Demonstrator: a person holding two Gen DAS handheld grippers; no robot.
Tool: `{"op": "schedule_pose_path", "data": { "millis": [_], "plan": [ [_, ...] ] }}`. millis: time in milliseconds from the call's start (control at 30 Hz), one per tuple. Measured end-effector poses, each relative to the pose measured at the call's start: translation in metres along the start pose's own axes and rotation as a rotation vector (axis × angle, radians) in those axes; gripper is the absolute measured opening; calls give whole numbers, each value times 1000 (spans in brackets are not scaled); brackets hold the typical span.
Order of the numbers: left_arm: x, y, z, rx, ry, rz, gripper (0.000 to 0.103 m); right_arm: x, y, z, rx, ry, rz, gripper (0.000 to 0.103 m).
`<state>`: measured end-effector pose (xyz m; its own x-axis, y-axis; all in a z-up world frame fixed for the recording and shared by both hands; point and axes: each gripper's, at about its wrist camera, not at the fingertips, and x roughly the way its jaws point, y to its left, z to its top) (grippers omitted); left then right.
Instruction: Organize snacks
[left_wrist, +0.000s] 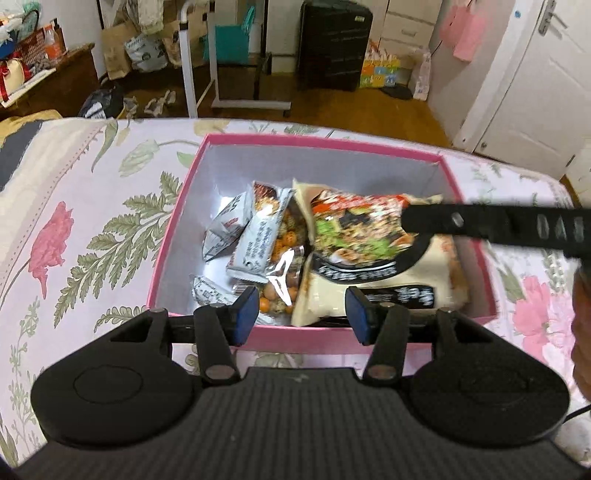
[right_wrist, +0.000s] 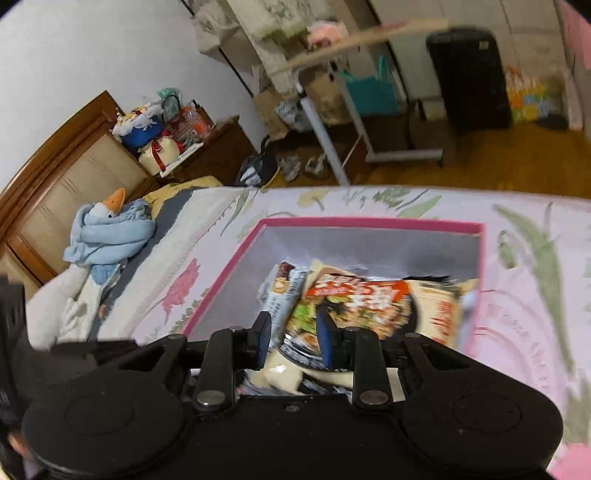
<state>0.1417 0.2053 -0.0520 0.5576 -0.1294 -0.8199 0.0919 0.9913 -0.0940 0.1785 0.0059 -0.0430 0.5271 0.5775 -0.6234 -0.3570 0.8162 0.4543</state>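
Left wrist view: the left gripper fills the bottom of the frame, its blue-padded fingers standing moderately apart with nothing pinched between them; they hang just above the near wall of a pink box. The box sits on a flowered bedsheet in the middle of the frame. Inside it, on the right, lies a large cream noodle packet with a printed picture of food. To its left are small grey-white snack bars and a clear bag of round orange nuts, piled loosely against one another. A blurred black finger of the right gripper reaches in from the right edge across the noodle packet's upper part; whether it touches the packet I cannot tell.

Right wrist view: the right gripper takes the lower half of the frame, its fingers set narrowly, with a gap showing between the pads and nothing clamped there. Beyond them is the pink box on the bedsheet, holding the noodle packet and a snack bar, all blurred. At the left, a plush goose wrapped in blue cloth lies by the wooden headboard.
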Motion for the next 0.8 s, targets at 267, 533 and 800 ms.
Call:
{"op": "schedule_pose_path", "data": {
  "millis": [267, 533, 800],
  "plan": [
    [-35, -32, -3, 49, -30, -17, 50, -70, -3, -18, -99, -124, -139, 34],
    [-67, -75, -9, 108, -36, -51, 51, -130, -22, -35, -80, -187, -280, 37],
    [-96, -120, -20, 124, -75, -103, 55, -184, -22, -56, -115, -234, -378, 46]
  ]
}}
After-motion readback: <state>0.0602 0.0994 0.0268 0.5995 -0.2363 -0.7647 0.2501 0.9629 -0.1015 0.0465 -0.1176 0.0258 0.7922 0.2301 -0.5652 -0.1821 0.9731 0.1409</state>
